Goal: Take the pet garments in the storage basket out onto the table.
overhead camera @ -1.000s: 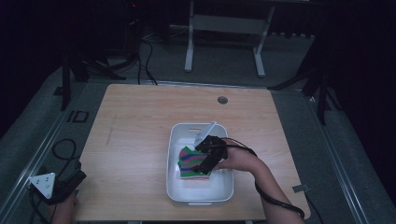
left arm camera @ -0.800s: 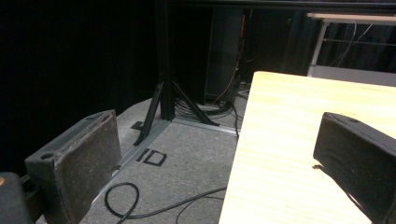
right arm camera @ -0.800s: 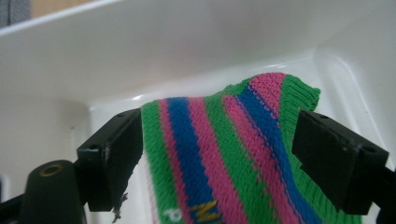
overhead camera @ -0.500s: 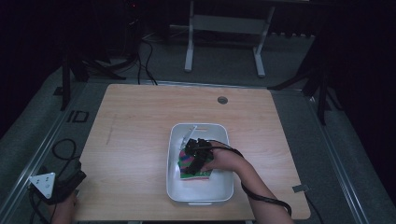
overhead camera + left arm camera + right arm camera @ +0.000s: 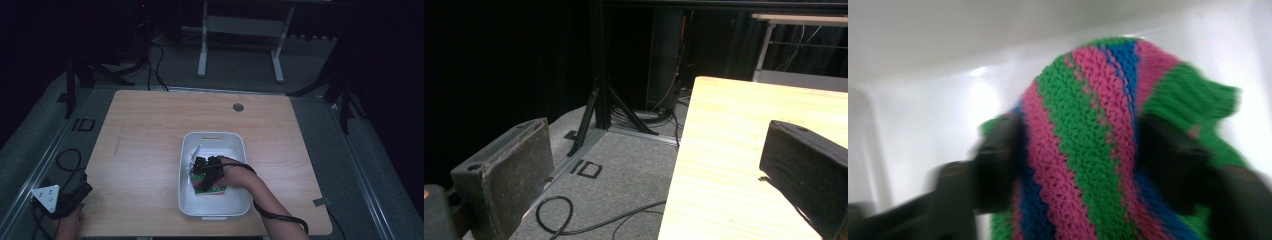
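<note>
Saw a light wooden table (image 5: 150, 145) from the high view, with a white tub (image 5: 214, 139) sitting a bit right of the middle, nearer the front edge. Spotted a small round hole (image 5: 238, 107) in the tabletop past the tub.

Found a knitted cloth (image 5: 1088, 150) inside the tub, striped green, pink and blue. Lay on the tub's floor toward the near left part, partly hidden under the right gripper (image 5: 204, 172). Looked bunched up into a hump in the right gripper view, with the white tub wall behind it.

Reached into the tub with the right gripper, held by the right hand (image 5: 232, 172) coming up from the bottom edge. Had one black jaw on each side of the cloth hump, both pressed against the wool, pinching it. Looked blurry in that view, so could not make out the tips well. Trailed a black cable (image 5: 272, 215) back along the forearm.

Stayed far off with the left gripper (image 5: 62, 200), down past the front left corner of the table, grey three-cornered plate (image 5: 46, 196) on top. Kept jaws spread wide apart with nothing between them, one fuzzy pad (image 5: 519, 165) over the grey floor (image 5: 624, 165), the other over the table edge. Noticed loose black cables (image 5: 574, 220) on that floor, plus a black stand (image 5: 599, 100) in the dark behind.
</note>
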Available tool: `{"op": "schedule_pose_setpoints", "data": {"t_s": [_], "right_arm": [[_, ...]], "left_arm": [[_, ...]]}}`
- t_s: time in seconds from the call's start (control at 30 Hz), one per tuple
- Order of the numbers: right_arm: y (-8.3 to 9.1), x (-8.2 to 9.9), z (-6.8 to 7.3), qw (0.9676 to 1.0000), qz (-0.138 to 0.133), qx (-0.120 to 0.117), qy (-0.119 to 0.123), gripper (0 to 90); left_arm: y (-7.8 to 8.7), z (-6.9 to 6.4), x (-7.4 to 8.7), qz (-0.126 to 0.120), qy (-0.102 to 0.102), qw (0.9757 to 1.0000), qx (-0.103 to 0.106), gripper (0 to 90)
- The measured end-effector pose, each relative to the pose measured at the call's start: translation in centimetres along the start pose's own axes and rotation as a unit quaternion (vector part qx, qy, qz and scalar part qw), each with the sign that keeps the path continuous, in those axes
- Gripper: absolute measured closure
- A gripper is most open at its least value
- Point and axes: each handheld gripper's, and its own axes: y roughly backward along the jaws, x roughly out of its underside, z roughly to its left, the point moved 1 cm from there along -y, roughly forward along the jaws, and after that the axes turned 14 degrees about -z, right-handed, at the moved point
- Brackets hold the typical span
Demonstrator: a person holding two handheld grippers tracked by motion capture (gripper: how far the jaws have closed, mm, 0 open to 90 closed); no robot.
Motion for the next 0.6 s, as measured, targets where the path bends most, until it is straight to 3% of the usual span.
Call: {"op": "schedule_pose_setpoints", "data": {"t_s": [0.07, 0.13, 0.2, 0.3, 0.37, 0.6], "right_arm": [[0.2, -0.1, 0.1, 1.0, 0.002, 0.003, 0.0, 55.2], [0.4, -0.2, 0.1, 1.0, 0.001, 0.007, 0.005, 59.6], [1.0, -0.3, 0.3, 0.9999, -0.005, 0.008, 0.008, 61.5], [2.3, -0.6, 0.0, 0.9994, -0.031, 0.017, 0.005, 62.1], [3.3, -0.8, -0.2, 0.9988, -0.048, 0.011, 0.0, 62.1], [6.9, -1.8, -0.4, 0.9945, -0.102, 0.023, 0.0, 62.1]], "left_arm": [[0.0, 0.0, 0.0, 0.0, 0.0, 1.0, 0.0, 1.2], [0.0, 0.0, 0.0, 0.0, 0.0, 1.0, 0.0, 1.2], [0.0, 0.0, 0.0, 0.001, 0.001, 1.0, 0.001, 1.2], [0.0, 0.0, 0.0, 0.001, 0.001, 1.0, 0.0, 1.2], [0.0, 0.0, 0.0, 0.0, 0.0, 1.0, 0.0, 1.2], [0.0, 0.0, 0.0, 0.0, 0.0, 1.0, -0.001, 1.2]]}}
